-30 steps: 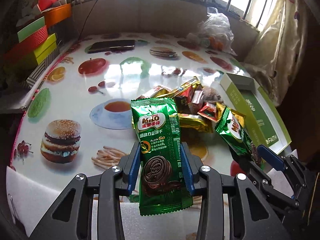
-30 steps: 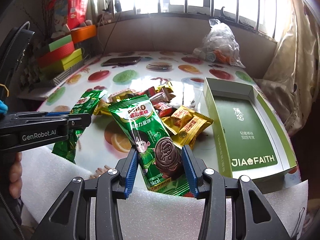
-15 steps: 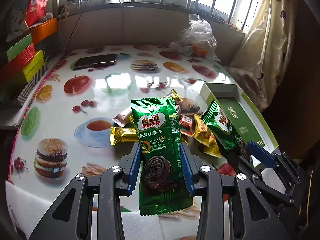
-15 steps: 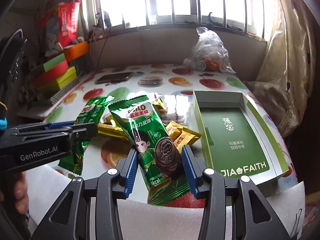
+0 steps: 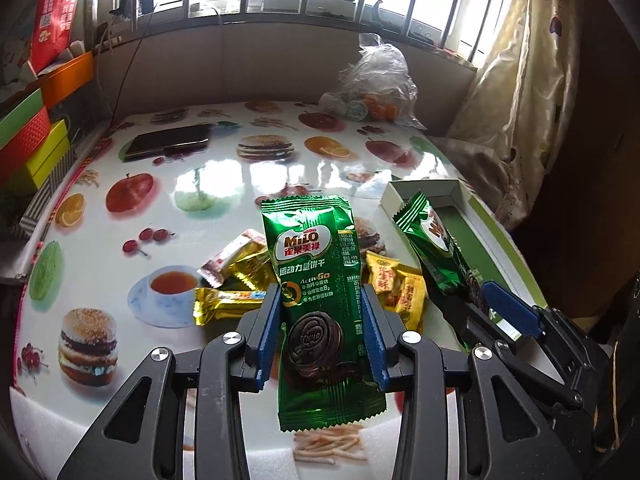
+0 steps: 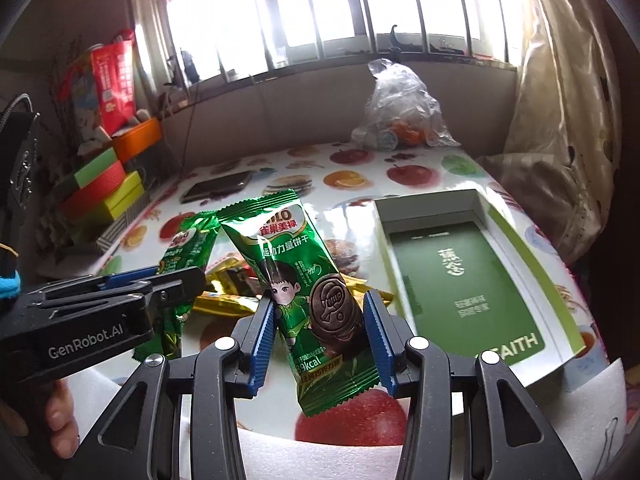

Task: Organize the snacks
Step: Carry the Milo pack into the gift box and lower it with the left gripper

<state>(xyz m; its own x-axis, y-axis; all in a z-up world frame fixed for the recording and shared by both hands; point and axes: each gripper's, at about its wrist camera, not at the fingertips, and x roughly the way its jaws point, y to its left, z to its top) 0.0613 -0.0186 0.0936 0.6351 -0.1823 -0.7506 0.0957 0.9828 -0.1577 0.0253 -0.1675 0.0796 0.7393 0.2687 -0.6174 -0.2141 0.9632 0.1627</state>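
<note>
My left gripper (image 5: 322,334) is shut on a green Milo biscuit pack (image 5: 318,280), held upright above the table. My right gripper (image 6: 320,332) is shut on a second green Milo pack (image 6: 304,292), tilted with its top leaning left. Each view shows the other tool from the side: the right gripper (image 5: 476,300) with its pack (image 5: 436,252) hangs over the near end of the open green box (image 5: 476,240); the left gripper (image 6: 160,276) with its pack (image 6: 188,248) is at the left. A heap of gold and yellow snack packs (image 5: 240,280) lies on the table below.
The fruit-print table (image 5: 200,192) carries a dark phone (image 5: 168,140) at the back left and a clear plastic bag (image 5: 372,84) at the back. Coloured boxes (image 6: 104,188) are stacked on the left. A curtain (image 6: 568,120) hangs on the right. The green box (image 6: 472,280) is empty.
Both grippers have risen and drifted right with their Milo packs still held. The snack heap now sits lower in the views, and the right pack is nearer the green box.
</note>
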